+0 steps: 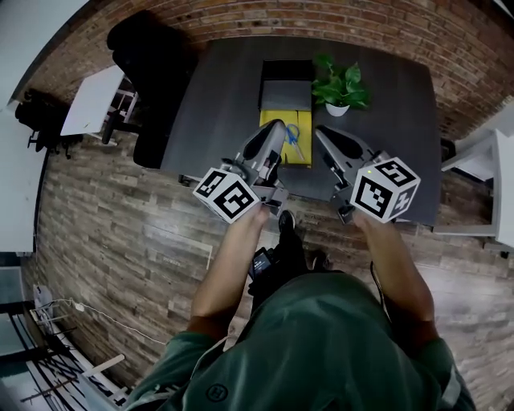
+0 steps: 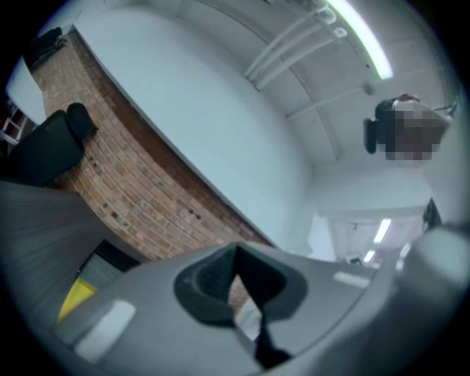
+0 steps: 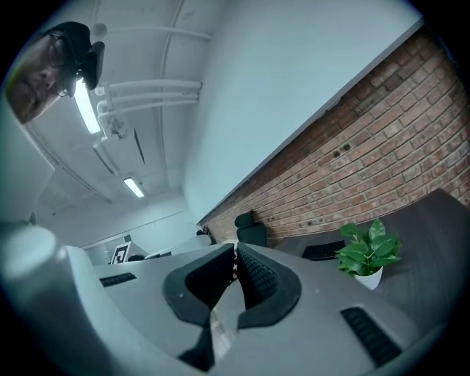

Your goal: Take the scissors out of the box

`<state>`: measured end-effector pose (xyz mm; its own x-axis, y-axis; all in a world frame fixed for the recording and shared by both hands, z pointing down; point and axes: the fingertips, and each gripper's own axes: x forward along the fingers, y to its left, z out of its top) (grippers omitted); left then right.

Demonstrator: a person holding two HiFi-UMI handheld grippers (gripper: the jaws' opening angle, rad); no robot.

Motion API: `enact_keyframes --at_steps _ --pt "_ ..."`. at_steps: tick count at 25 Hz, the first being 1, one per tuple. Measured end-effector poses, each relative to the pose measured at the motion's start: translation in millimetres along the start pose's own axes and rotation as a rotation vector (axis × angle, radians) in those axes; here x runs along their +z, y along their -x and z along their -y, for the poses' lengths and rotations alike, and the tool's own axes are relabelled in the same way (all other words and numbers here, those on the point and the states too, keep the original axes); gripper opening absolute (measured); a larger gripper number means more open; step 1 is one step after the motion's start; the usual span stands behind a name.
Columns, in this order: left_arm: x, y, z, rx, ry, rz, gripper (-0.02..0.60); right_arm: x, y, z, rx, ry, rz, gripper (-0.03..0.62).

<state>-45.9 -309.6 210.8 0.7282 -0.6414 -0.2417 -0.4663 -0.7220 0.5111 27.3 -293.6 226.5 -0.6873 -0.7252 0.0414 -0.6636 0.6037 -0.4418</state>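
Observation:
In the head view a yellow box lies on the dark grey table, with a black and grey section at its far end. Scissors with blue handles rest in the yellow part. My left gripper hovers over the box's near left side, beside the scissors. My right gripper hangs just right of the box. Both point upward and away, so their own views show ceiling and wall. The left gripper is shut on nothing, and the right gripper is shut and empty too. A corner of the yellow box shows low in the left gripper view.
A green plant in a white pot stands right of the box and shows as the plant in the right gripper view. A black office chair sits at the table's left. A brick wall runs behind, and white desks flank the wooden floor.

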Motion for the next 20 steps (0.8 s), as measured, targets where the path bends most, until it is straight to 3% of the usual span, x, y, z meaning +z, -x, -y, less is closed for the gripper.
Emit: enact_keyframes --at_steps 20 --pt "-24.7 -19.0 -136.7 0.076 0.071 -0.086 -0.002 -73.2 -110.9 94.0 -0.094 -0.079 -0.182 0.008"
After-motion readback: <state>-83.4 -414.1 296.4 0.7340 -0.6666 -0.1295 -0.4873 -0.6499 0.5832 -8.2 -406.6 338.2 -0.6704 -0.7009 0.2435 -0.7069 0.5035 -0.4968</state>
